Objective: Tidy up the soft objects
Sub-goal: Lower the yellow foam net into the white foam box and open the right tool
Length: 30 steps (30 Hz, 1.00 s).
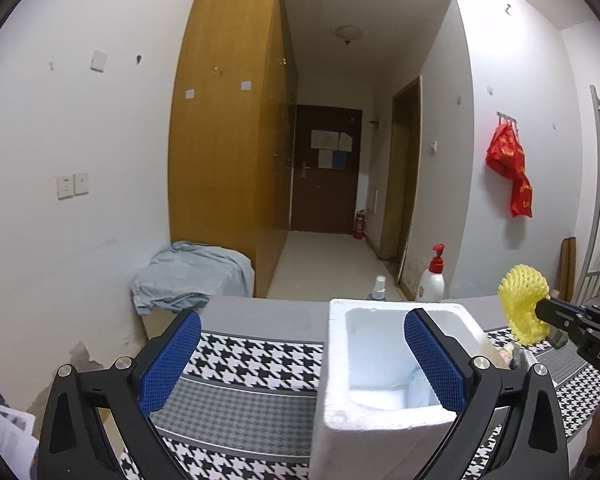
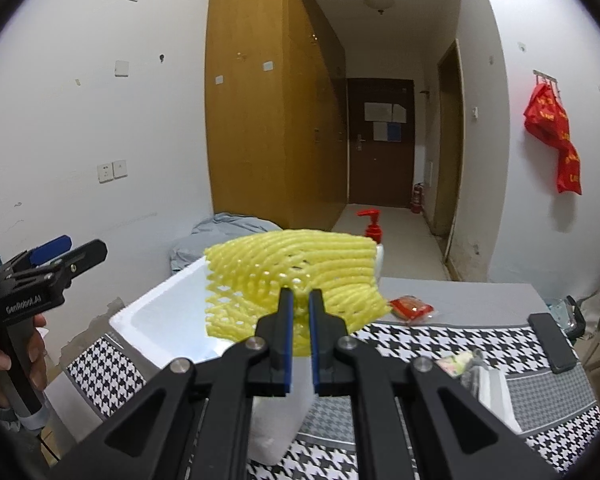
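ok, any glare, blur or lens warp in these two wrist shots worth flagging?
Left wrist view: heavy fisheye bending of the wardrobe and dark corner vignette; the foam box interior is near blown out; the open left gripper is sharp. Right wrist view: same warp; the yellow foam net held in the right gripper is crisp, with glare on the box rim behind it.

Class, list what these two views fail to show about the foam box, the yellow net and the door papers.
- White foam box floor: left wrist view, near wall and left gripper hide part.
- Yellow foam net: right wrist view, right gripper covers the pinched spot.
- Papers on the door: both views, too small to read.
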Motion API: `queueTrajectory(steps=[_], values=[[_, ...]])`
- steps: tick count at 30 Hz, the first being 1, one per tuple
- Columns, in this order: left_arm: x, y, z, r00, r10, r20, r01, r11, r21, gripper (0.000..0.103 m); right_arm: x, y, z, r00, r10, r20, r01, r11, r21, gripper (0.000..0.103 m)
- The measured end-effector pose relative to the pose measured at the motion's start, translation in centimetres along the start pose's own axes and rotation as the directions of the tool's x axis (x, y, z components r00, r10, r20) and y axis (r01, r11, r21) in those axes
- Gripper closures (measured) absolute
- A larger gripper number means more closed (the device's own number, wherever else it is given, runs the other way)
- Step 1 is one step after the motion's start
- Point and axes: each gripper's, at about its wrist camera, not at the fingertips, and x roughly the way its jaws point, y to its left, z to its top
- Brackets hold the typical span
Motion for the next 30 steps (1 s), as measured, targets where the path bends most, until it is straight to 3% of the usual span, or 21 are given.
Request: queueTrajectory(steps=[21, 24, 27, 29, 30], values=[[0.3, 2.6, -1.8, 1.0, 0.005, -0.011, -0.006, 1.0, -0.024, 0.001, 4.8, 3.5, 0.8, 0.995, 0.047, -0.091, -0.05, 0.999, -0.023, 0.092], [0.7, 2.8, -2.0, 1.0, 0.002, -0.018, -0.003, 1.0, -0.027, 0.001, 5.3, 3.7, 0.7, 0.994, 0.05, -0.101, -0.053, 0.998, -0.027, 0.08], [1.0, 3.0, -2.0, 1.0, -0.001, -0.024, 0.0, 0.999, -0.033, 0.001, 5.4, 4.0, 0.6, 0.994, 0.047, -0.097, -0.051, 0.998, -0.034, 0.054], [1.1, 3.1, -2.0, 1.0, 0.0, -0.025, -0.001, 0.999, -0.035, 0.001, 5.2, 4.0, 0.6, 0.995, 0.051, -0.085, -0.053, 0.998, -0.028, 0.03], [1.2, 3.2, -2.1, 1.0, -0.004, -0.028, 0.003, 0.999, -0.036, 0.001, 5.0, 4.1, 0.7, 0.996, 0.056, -0.074, -0.059, 0.998, -0.027, 0.028]])
